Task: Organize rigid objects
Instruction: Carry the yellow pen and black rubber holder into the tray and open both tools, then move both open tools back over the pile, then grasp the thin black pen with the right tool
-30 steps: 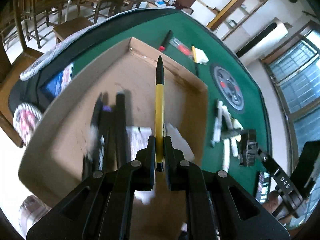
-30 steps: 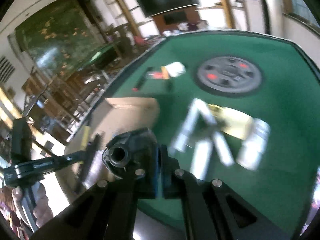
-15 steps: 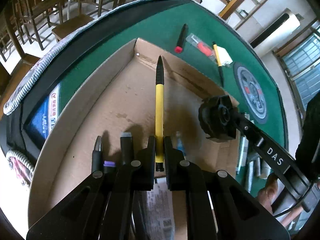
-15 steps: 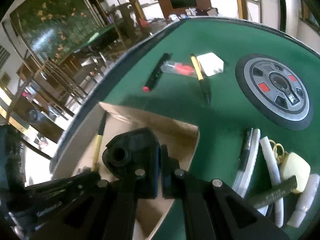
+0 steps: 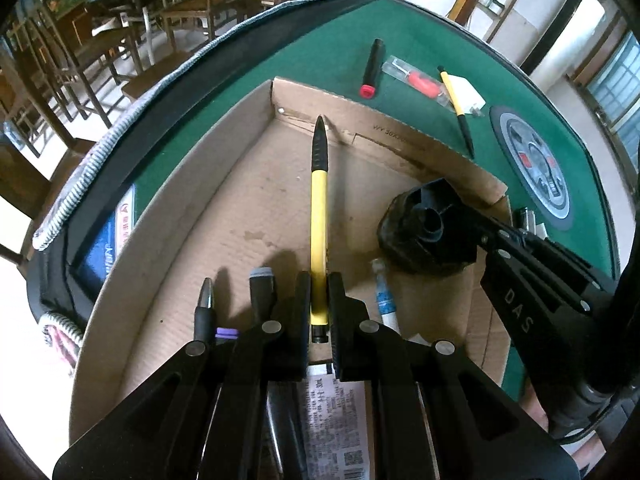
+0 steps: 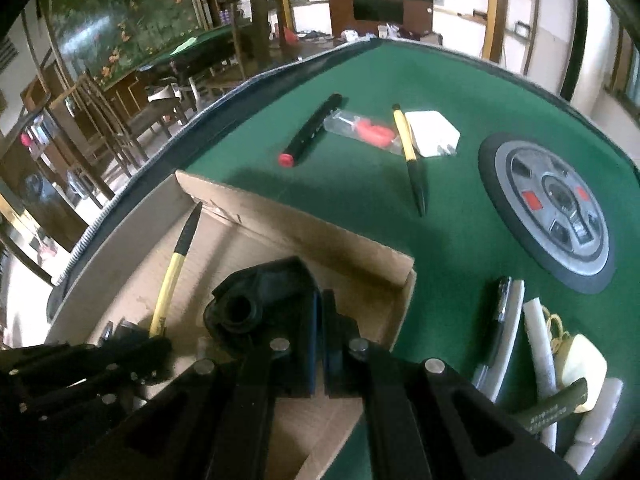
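Note:
My left gripper point(image 5: 319, 304) is shut on a yellow pen with a black tip point(image 5: 319, 200), held over the open cardboard box point(image 5: 192, 184). The pen also shows in the right wrist view point(image 6: 176, 264). My right gripper point(image 6: 320, 344) is shut on a black plastic part with a round hole point(image 6: 260, 300), held over the box's right side; the part shows in the left wrist view point(image 5: 428, 232). Several pens point(image 5: 206, 308) and a white tube point(image 5: 384, 300) lie in the box under my left gripper.
On the green felt table point(image 6: 448, 216) beyond the box lie a black marker with a red cap point(image 6: 310, 130), a red item in clear wrap point(image 6: 368, 130), a second yellow pen point(image 6: 410, 156), a white adapter point(image 6: 434, 138) and a round grey dial point(image 6: 552, 208). White tubes and pens point(image 6: 508, 336) lie right of the box.
Both grippers moved in over the box. The right gripper with the black part came from the table side to above the box's right half. The left gripper kept its pen.

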A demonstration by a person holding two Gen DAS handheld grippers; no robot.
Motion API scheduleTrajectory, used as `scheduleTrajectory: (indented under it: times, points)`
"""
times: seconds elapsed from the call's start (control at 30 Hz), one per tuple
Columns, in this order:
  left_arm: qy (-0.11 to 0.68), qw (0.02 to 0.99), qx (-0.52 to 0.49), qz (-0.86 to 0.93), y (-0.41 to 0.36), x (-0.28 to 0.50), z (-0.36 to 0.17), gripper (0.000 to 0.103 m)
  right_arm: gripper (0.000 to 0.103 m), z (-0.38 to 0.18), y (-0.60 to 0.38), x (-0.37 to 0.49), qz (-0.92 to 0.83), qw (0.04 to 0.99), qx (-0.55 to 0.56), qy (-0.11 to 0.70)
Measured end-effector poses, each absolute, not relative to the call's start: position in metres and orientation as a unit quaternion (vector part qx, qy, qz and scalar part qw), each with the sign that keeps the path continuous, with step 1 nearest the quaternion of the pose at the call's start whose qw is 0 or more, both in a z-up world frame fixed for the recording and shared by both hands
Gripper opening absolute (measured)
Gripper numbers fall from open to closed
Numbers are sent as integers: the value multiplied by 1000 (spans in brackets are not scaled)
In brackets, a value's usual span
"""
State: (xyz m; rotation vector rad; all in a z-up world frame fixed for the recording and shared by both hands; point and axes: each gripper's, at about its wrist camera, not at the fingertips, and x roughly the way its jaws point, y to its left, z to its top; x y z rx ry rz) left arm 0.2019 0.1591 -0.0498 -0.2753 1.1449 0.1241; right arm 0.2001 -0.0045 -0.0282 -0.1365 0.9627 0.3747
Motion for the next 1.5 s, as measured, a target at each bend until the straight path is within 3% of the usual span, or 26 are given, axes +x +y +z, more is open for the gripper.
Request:
scheduleTrajectory:
  times: [0.33, 0.47, 0.5, 0.53, 0.57, 0.93, 1.07, 1.2, 1.5]
  points:
    - [532, 829, -159, 63, 169, 198, -50, 13, 3, -31, -10, 205, 198, 870, -42, 450]
    - [517, 836, -176, 48, 172, 189, -42, 39, 6, -31, -16, 208, 227, 862, 0, 454]
    - [513, 839, -174, 48, 171, 185, -38, 41, 15, -30, -19, 208, 243, 857, 17, 455]
    - [509, 842, -170, 50, 170, 181, -35, 41, 27, -28, -20, 207, 251, 855, 28, 453]
    - [503, 846, -169, 52, 169, 176, -31, 41, 31, -25, -22, 205, 253, 857, 34, 448]
    - [453, 870, -194, -23, 115, 101, 4, 45, 31, 3, -79, 123, 344, 825, 88, 440]
    - [460, 868, -176, -59, 76, 90, 6, 45, 32, 2, -123, 89, 320, 831, 101, 443]
    - [473, 864, -158, -77, 47, 86, 2, 45, 42, 2, -160, 73, 279, 847, 107, 440]
    - [493, 856, -134, -80, 14, 78, -6, 45, 43, -11, -197, 78, 234, 854, 110, 452]
